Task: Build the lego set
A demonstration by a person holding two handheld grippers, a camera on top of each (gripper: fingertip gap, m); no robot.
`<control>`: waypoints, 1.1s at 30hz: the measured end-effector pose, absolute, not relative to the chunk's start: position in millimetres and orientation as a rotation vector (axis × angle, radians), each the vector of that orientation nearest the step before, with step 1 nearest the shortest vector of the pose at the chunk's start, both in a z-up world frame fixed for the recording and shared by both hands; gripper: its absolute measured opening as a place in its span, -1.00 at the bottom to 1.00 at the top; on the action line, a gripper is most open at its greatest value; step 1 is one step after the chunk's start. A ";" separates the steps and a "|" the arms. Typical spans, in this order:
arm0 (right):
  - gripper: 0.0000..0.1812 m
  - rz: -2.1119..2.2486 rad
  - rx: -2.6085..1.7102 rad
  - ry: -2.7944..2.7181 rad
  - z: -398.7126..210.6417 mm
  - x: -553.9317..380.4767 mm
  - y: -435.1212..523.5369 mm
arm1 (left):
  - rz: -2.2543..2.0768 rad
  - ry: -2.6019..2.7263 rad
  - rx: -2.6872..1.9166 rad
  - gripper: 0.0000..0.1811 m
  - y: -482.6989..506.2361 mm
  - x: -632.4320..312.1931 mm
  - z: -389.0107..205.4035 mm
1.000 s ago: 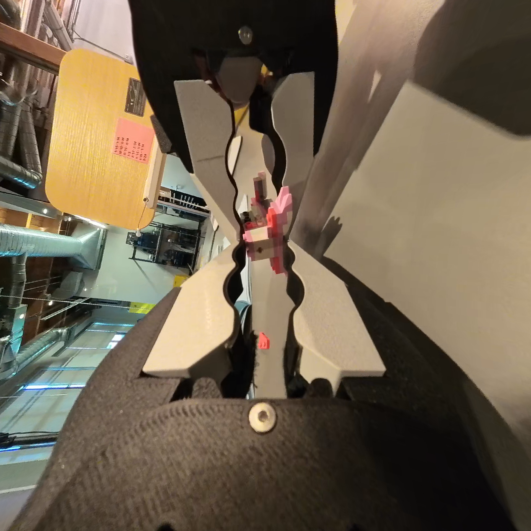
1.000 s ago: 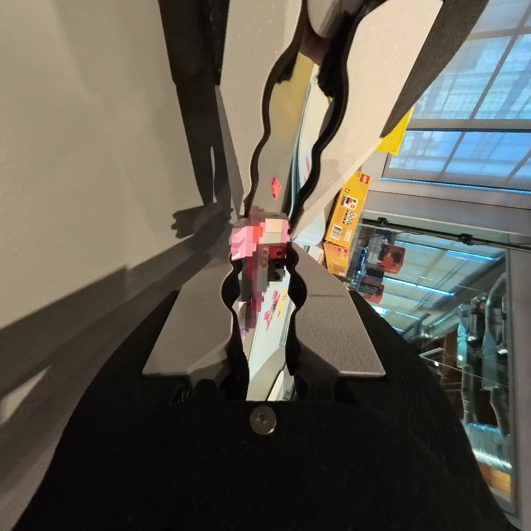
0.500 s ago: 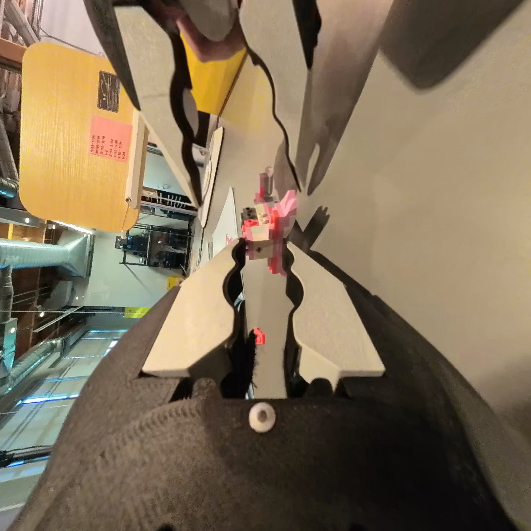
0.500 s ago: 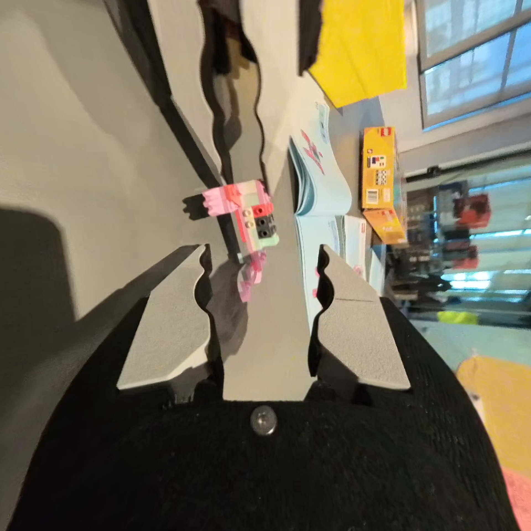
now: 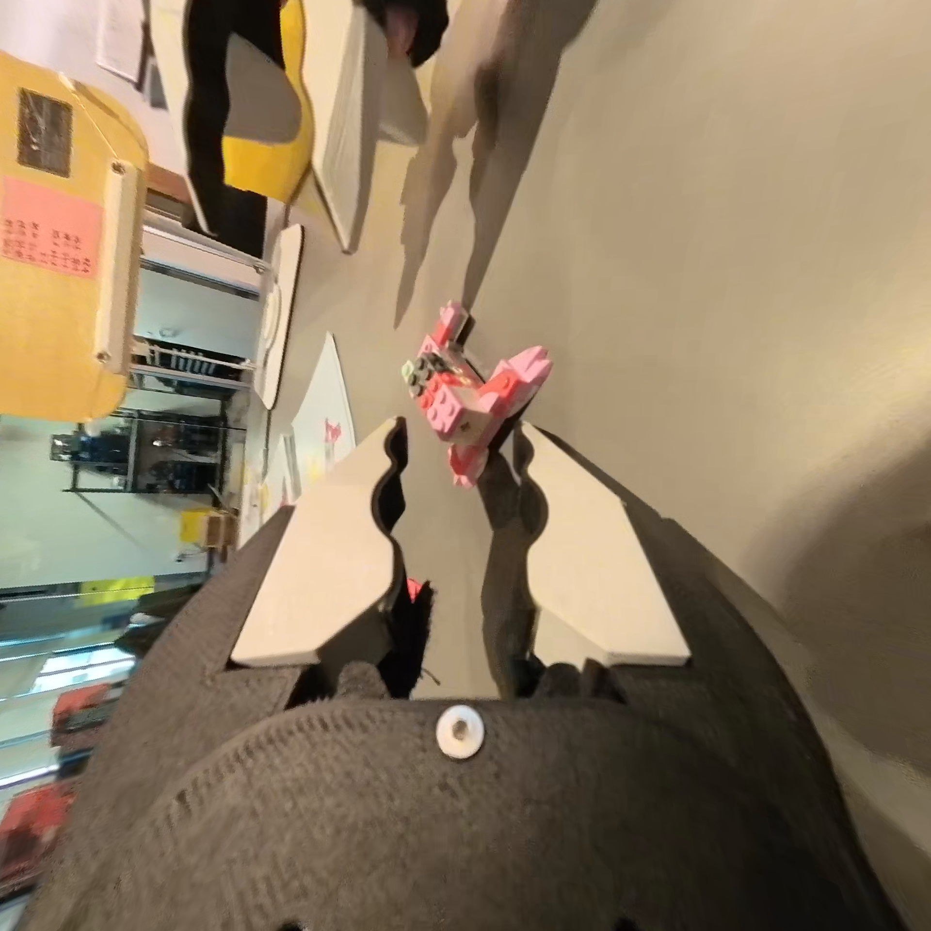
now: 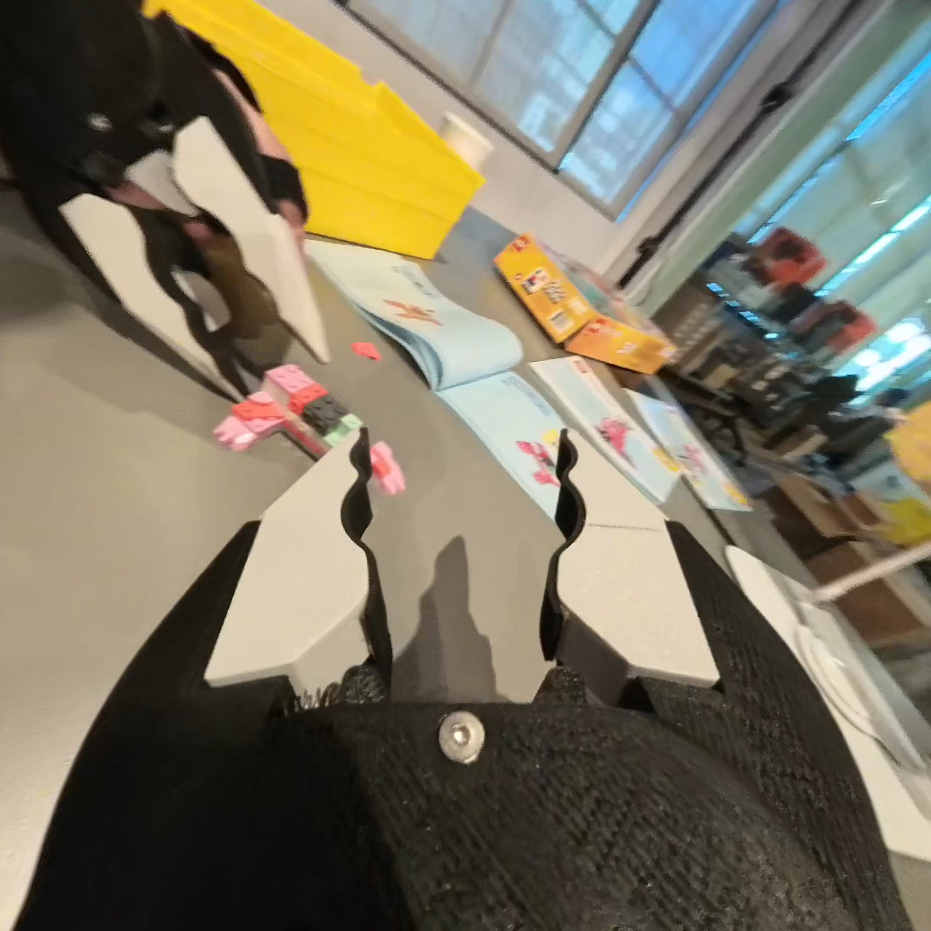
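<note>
1. Right gripper: nearest item in the right wrist view. Jaws spread wide, nothing between them; it hangs over bare grey table.

2. Left gripper: jaws parted and empty. The model lies just beyond its fingertips, apart from both as far as can be told.

3. Lego model: the task's thing. A small pink, red, black and pale green assembly, lying on the table, left of the right gripper's tips. Neither gripper holds it. A small pink-and-red piece shows just past the right gripper's left fingertip; whether it is joined to the model cannot be told.

4. Loose red piece: lying on the table beyond the model, near the booklet.

5. Open instruction booklet: pale blue pages, right of the model. Further printed sheets lie to its right.

6. Orange lego boxes: farther back; contents not visible.

7. Yellow bin: far end of the table; interior not visible from here.

8. White plate: near right edge; appears empty.

Step in hand, as judged: model set down, both grippers free, between part placements. Next move likely calls for fetching the loose red piece, pinching it narrowly by its sides, and bracing the model with the other gripper.
</note>
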State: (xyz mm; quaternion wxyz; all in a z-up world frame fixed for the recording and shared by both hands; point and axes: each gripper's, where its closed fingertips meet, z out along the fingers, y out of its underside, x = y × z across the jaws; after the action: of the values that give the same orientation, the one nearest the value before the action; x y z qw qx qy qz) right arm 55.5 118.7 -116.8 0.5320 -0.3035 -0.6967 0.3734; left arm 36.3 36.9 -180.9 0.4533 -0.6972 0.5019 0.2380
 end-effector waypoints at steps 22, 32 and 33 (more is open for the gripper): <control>-0.37 0.968 -0.824 -1.201 -71.3 81.0 171.7 | -0.174 0.035 -1.569 -0.19 -3.2 -20.5 -16.3; -0.44 0.757 -0.949 -1.016 -63.7 115.5 233.7 | 0.143 -0.298 -1.321 -0.28 -122.1 -130.2 55.2; -0.46 0.734 -0.968 -0.988 -63.4 119.8 241.6 | 0.209 -0.346 -1.309 -0.28 -138.0 -145.8 58.2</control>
State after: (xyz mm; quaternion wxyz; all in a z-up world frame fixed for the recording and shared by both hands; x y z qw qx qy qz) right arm 119.8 241.6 -63.4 0.7089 -0.4362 -0.4449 0.3306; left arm -145.8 -138.0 58.2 0.7743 -0.6047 -0.1596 0.0966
